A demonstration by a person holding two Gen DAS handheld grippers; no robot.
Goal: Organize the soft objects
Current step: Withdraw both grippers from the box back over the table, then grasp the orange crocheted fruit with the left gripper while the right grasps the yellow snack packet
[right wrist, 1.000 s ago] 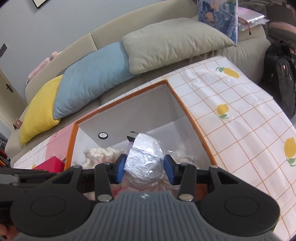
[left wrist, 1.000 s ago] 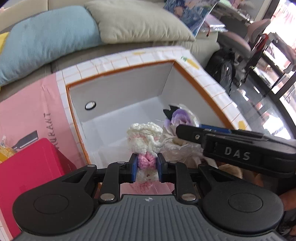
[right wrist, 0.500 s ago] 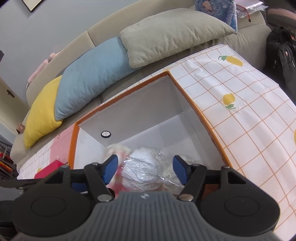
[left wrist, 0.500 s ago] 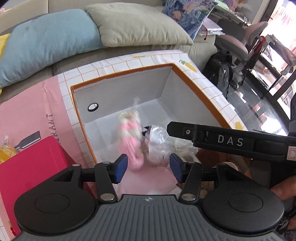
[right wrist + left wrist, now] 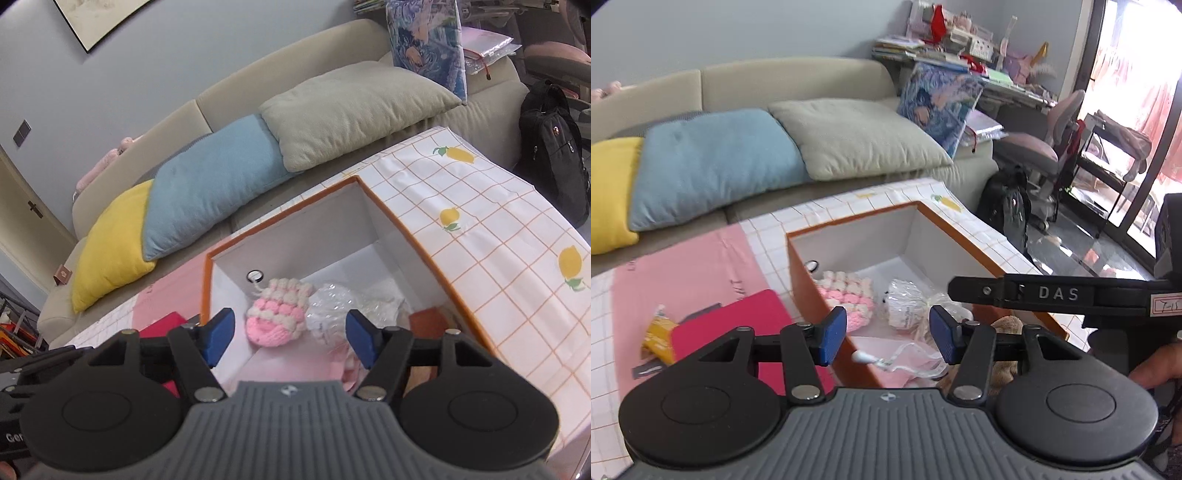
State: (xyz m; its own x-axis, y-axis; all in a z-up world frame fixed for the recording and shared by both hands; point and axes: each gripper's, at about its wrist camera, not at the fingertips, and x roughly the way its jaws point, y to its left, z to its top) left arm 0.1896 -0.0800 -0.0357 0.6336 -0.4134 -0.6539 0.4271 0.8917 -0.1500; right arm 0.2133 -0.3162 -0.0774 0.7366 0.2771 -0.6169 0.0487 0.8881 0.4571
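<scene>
Desk w/ lemon-check cloth (image 5: 491, 229): orange-rimmed box (image 5: 413, 236) holds pink-white crochet toy (image 5: 279, 312), cellophane bundle (image 5: 334, 306) just beside. Left gripper (image 5: 888, 334), right gripper (image 5: 291, 338): jaws released, empty.

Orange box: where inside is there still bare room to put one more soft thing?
Bare white floor lies along the far wall of the orange box, behind the pink crochet toy and plastic-wrapped bundle. The near half is crowded.

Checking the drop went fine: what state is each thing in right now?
Left hand-held gripper: open, empty.
Right hand-held gripper: open, empty.
Orange box: open-topped.
Pink crochet toy: lying in the box.
Cellophane-wrapped bundle: lying beside the toy.
</scene>
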